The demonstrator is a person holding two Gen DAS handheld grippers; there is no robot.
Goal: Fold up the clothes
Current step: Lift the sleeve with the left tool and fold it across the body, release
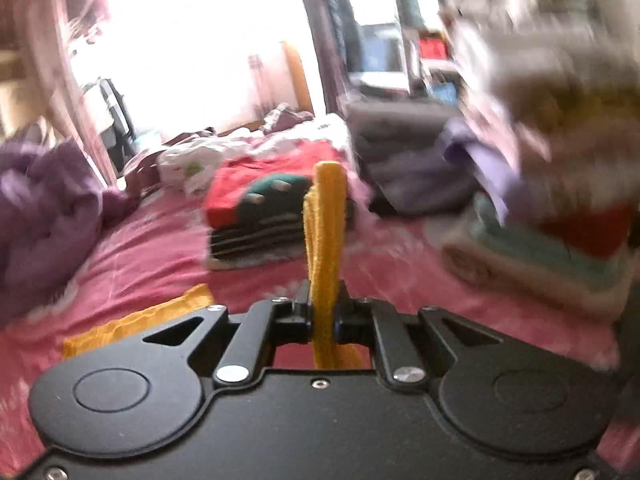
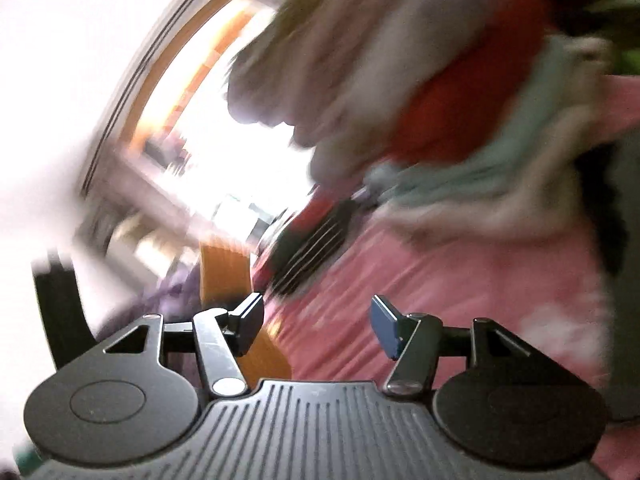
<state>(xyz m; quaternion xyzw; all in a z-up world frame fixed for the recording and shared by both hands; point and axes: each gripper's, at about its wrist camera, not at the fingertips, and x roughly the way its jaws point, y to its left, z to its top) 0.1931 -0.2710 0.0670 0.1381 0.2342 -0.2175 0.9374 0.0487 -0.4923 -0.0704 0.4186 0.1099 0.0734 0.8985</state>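
Observation:
My left gripper [image 1: 324, 312] is shut on a yellow cloth [image 1: 325, 232]; a fold of it stands up between the pads and the rest trails down to the pink bedsheet [image 1: 160, 248] at lower left. In the tilted, blurred right wrist view my right gripper [image 2: 316, 326] is open with nothing between its fingers. The same yellow cloth [image 2: 224, 276] shows as an orange-yellow strip just left of its left finger, apart from the pads. The pink bedsheet [image 2: 460, 300] lies beyond.
Folded piles sit on the bed: a red, green and striped stack [image 1: 260, 216] ahead, grey folded items [image 1: 404, 168] behind, a teal, red and beige stack [image 1: 552, 248] at right. A purple blanket [image 1: 44, 208] is heaped at left. A bright window [image 1: 192, 48] glares behind.

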